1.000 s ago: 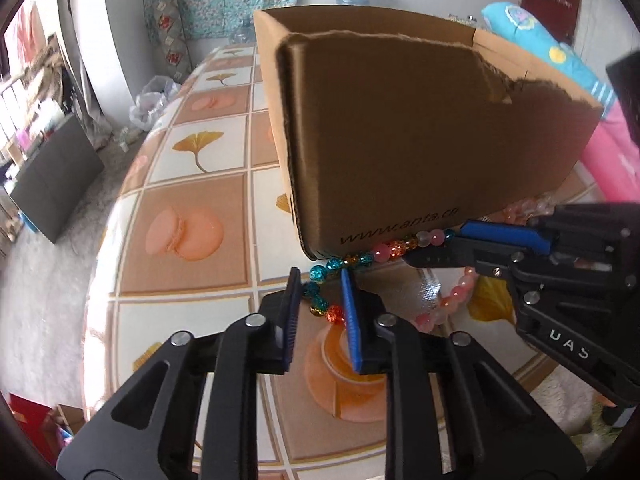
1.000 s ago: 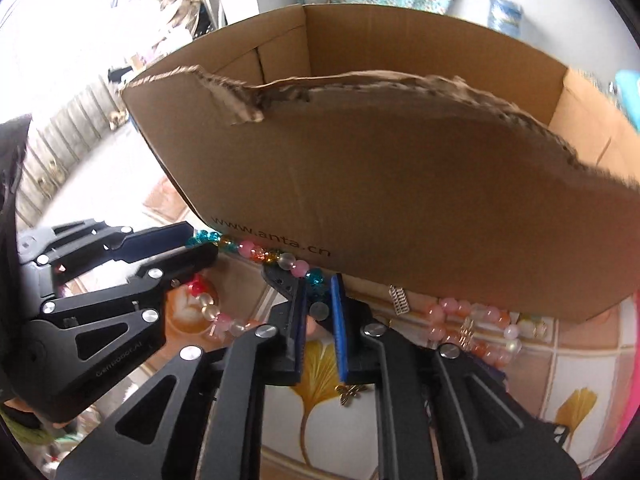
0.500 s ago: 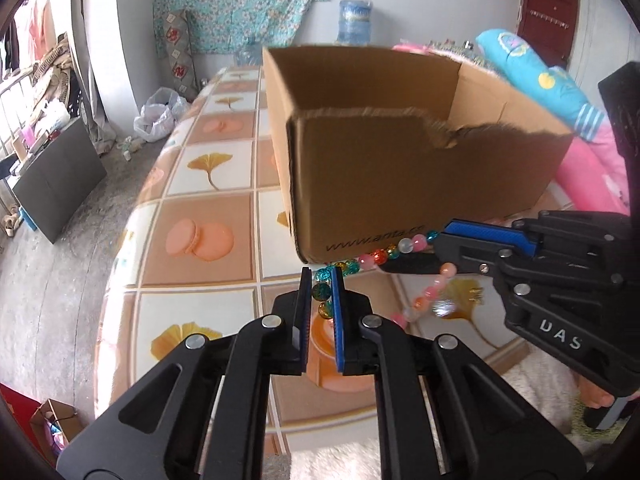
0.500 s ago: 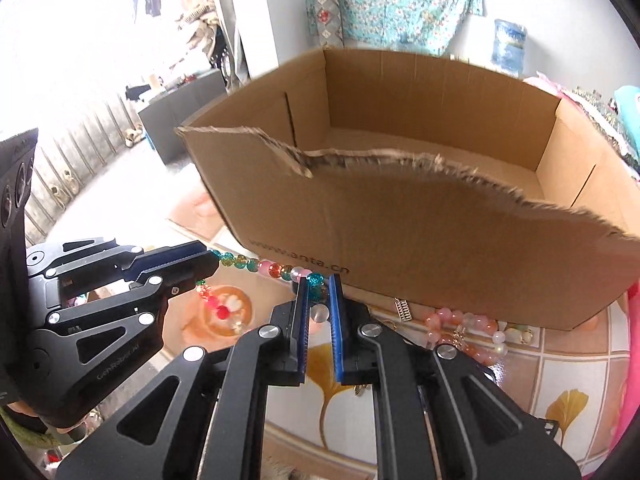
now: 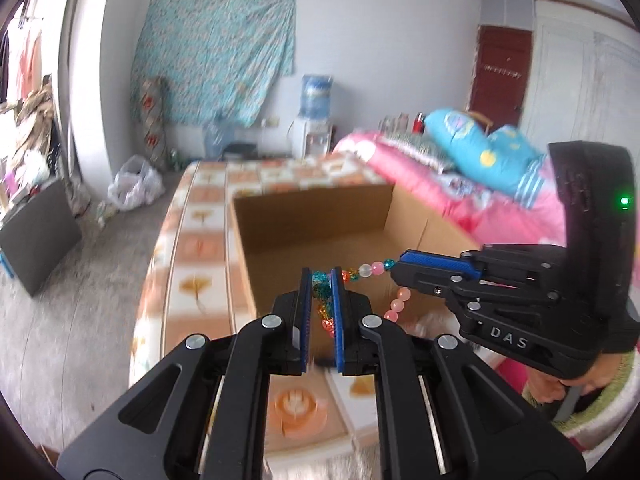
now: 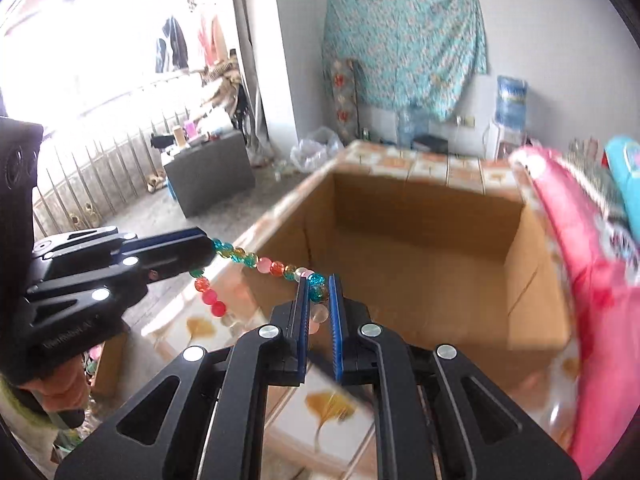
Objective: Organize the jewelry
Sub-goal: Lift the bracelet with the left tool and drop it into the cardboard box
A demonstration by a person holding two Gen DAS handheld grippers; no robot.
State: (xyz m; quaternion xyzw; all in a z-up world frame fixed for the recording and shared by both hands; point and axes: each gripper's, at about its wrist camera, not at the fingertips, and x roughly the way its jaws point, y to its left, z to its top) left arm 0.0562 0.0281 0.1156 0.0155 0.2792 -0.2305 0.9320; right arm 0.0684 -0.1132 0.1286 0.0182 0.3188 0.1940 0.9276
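Both grippers' jaws pinch the bead necklace.

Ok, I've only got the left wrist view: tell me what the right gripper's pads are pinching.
Observer: The right gripper is shut on a teal bead of the bead strand.
Operator: Check the box floor.
Observer: The cardboard box floor looks bare where visible.
Operator: Report the slack by the left gripper.
Observer: Its jaws have just been closing on the strand; red and pink beads hang below its tip.
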